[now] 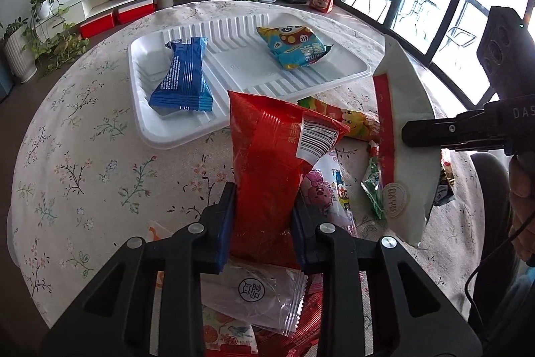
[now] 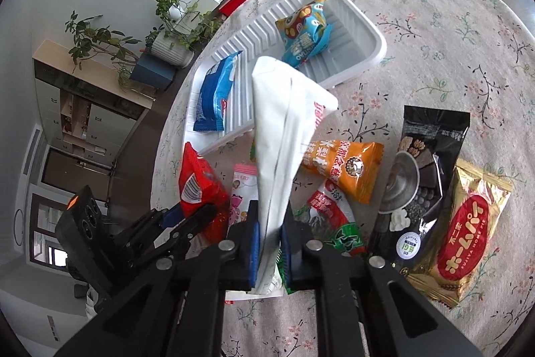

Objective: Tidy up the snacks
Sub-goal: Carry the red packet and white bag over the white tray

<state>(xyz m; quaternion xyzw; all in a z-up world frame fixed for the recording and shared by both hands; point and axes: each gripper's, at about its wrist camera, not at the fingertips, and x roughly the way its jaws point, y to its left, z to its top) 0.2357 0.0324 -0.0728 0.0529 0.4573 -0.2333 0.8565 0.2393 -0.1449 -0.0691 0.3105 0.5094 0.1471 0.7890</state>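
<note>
My left gripper [image 1: 264,216] is shut on a red snack bag [image 1: 274,163], held upright above the floral tablecloth; that red snack bag [image 2: 197,186] also shows at the left of the right wrist view. My right gripper [image 2: 269,246] is shut on a white snack packet [image 2: 284,129] with red print, lifted off the table; from the left wrist camera the white packet [image 1: 401,129] hangs at the right. A white ribbed tray [image 1: 240,62] beyond holds a blue packet [image 1: 182,79] on its left and a blue-yellow bag [image 1: 294,46] on its right.
Loose snacks lie on the table near me: an orange packet [image 2: 344,169], a black bag [image 2: 421,169], a gold pie packet [image 2: 464,230], a red-green packet [image 2: 334,216] and a pink cartoon packet [image 2: 242,193]. A clear wrapper [image 1: 254,296] lies under my left gripper. A person's hand [image 1: 521,199] shows at right.
</note>
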